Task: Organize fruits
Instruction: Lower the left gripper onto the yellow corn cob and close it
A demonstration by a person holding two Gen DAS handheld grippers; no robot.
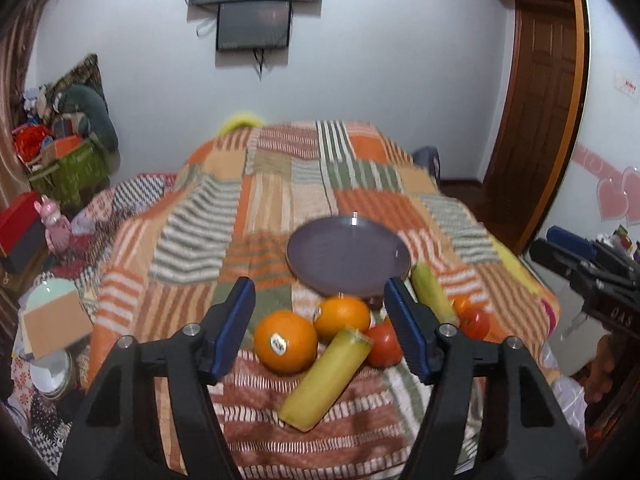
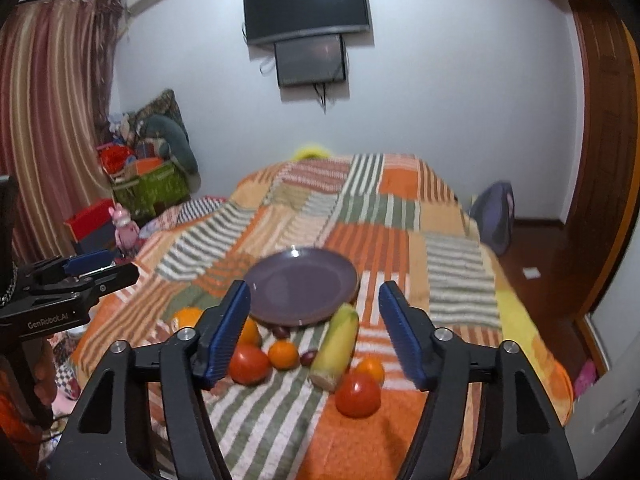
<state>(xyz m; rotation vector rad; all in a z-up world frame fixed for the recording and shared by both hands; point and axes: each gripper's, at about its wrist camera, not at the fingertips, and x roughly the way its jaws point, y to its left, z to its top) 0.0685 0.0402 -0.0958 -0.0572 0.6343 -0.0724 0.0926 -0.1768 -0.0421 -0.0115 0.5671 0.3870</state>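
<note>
Both of your grippers hang above the bed with nothing between their pads: the left gripper (image 1: 320,330) stands partly spread, and the right gripper (image 2: 314,330) likewise, neither pinching anything.

Your fruit lies in a loose heap on the striped blanket (image 1: 280,184), just this side of the empty purple plate (image 1: 348,256), which looks like the place meant to receive it (hence, I judge, the bare plate set so close behind the pile).

From your left wrist, the stickered orange (image 1: 286,340) sits low between the blue pads, touching a second orange (image 1: 342,316) behind it, while a yellow-green corn cob (image 1: 326,380) leans across in front of a tomato (image 1: 384,344).

From your right wrist, another corn cob (image 2: 336,346) lies tilted against the plate's near rim, a tomato (image 2: 357,396) nearest you, a small orange (image 2: 283,355) and a second tomato (image 2: 249,364) toward the left pad. Two small dark fruits (image 2: 307,357) near the rim may be plums; the blur leaves that unsure.
</note>
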